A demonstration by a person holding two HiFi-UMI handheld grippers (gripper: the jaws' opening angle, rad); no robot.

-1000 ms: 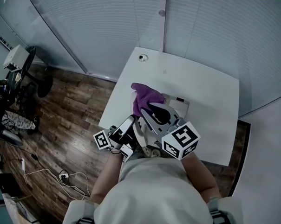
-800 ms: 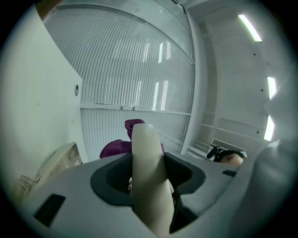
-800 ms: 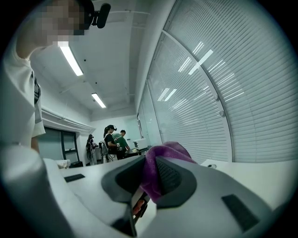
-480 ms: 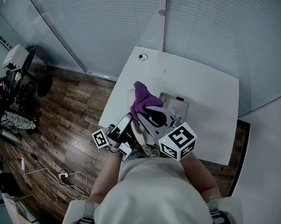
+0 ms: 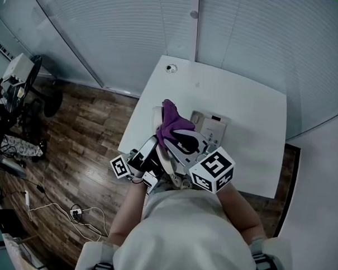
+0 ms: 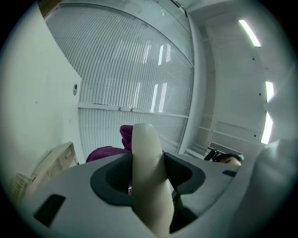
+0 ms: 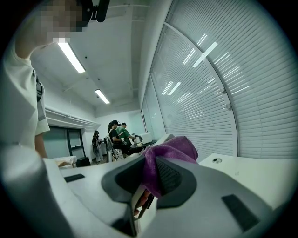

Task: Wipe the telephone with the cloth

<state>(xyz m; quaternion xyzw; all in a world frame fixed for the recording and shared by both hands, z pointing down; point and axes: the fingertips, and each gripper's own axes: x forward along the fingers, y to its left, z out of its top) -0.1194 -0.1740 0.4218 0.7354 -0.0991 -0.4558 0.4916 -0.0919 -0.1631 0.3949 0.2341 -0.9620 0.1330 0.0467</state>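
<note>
My left gripper [image 6: 148, 173], clamped on the handset [image 6: 145, 144], and my right gripper [image 5: 183, 139], clamped on the cloth [image 5: 169, 120], crowd the table's [image 5: 258, 135] near left part. The telephone base [image 5: 213, 127] blocks the middle just beyond them. To its right and behind it the tabletop lies bare. The blinds [image 5: 134, 35] close off the far side.
</note>
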